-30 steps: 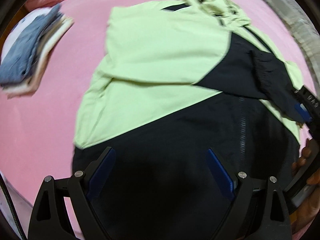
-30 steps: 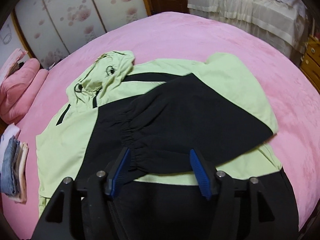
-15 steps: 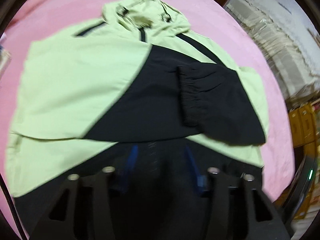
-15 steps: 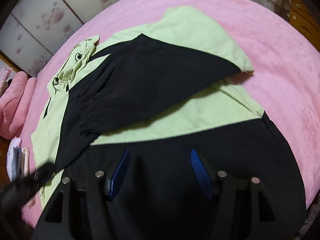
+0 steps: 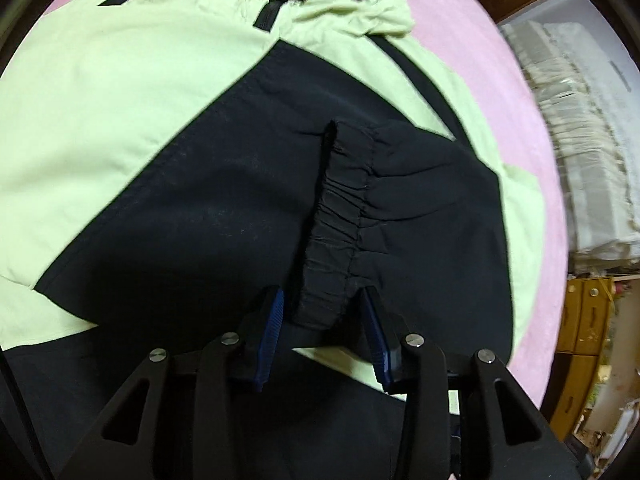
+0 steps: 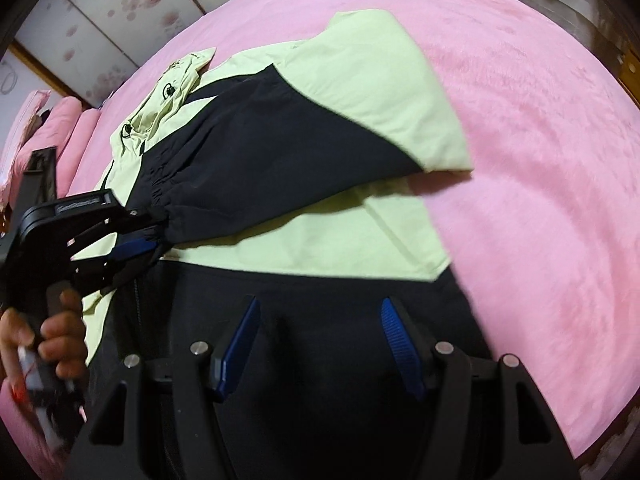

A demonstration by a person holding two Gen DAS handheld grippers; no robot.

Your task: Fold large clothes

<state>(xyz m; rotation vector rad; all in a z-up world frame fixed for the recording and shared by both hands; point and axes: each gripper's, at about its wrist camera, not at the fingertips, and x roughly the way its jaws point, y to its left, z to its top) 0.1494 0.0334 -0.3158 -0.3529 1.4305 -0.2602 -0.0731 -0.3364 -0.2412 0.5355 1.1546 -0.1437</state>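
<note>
Pink bedding (image 6: 540,160) lies beneath a lime-and-black jacket (image 5: 120,100) filling mid-frame. Its black elastic cuff (image 5: 332,240) sits between the left gripper (image 5: 322,320) pads, whose jaws have just narrowed; contact is unclear. Lower centre, the right gripper (image 6: 320,332) stands apart over black fabric.

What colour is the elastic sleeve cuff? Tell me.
Black; the gathered cuff shows best in the left wrist view.
</note>
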